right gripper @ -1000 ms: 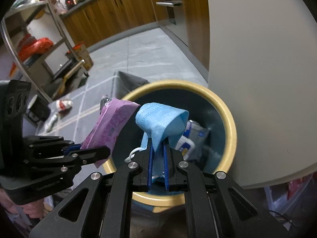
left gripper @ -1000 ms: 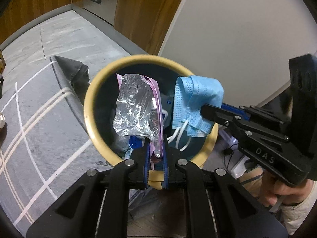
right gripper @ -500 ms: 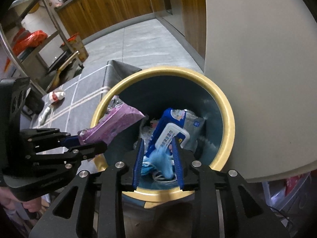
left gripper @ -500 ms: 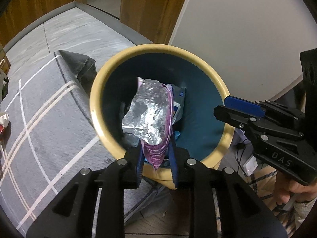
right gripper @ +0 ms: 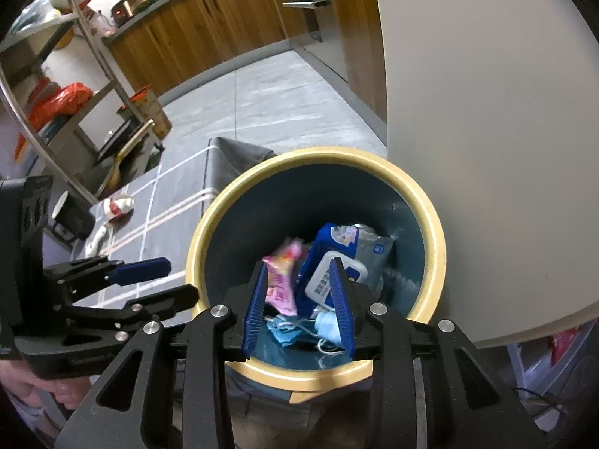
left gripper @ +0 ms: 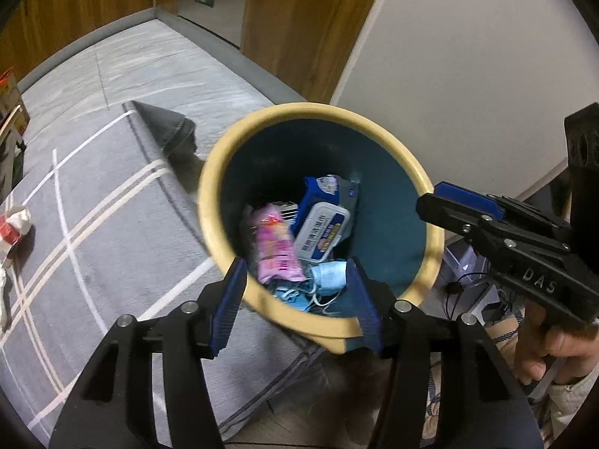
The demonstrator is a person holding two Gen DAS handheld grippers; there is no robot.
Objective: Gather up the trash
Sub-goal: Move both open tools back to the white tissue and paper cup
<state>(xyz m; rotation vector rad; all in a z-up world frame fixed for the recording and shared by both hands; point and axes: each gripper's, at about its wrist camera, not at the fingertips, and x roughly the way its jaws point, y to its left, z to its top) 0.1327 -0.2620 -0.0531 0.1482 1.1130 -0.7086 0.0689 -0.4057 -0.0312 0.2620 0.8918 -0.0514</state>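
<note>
A round bin with a yellow rim (left gripper: pixel 239 138) (right gripper: pixel 430 209) and dark teal inside stands on the floor below both grippers. Inside it lie a pink wrapper (left gripper: pixel 275 247) (right gripper: pixel 280 280), a blue wipes pack (left gripper: pixel 322 224) (right gripper: pixel 333 258) and a blue face mask (left gripper: pixel 329 275) (right gripper: pixel 325 323). My left gripper (left gripper: pixel 295 299) is open and empty above the bin's near rim. My right gripper (right gripper: pixel 299 303) is open and empty above the bin; it also shows at the right of the left wrist view (left gripper: pixel 464 202).
A grey rug with white lines (left gripper: pixel 93 224) lies left of the bin, one corner folded up (left gripper: pixel 161 127). Red-and-white scraps (left gripper: pixel 15 224) (right gripper: pixel 118 205) lie on it. A white round tabletop (right gripper: pixel 486 149) overhangs at right. A metal shelf rack (right gripper: pixel 75 112) stands far left.
Both grippers opened over the bin. The blue mask dropped from the right gripper first, then the pink wrapper dropped from the left; both now lie in the bin.
</note>
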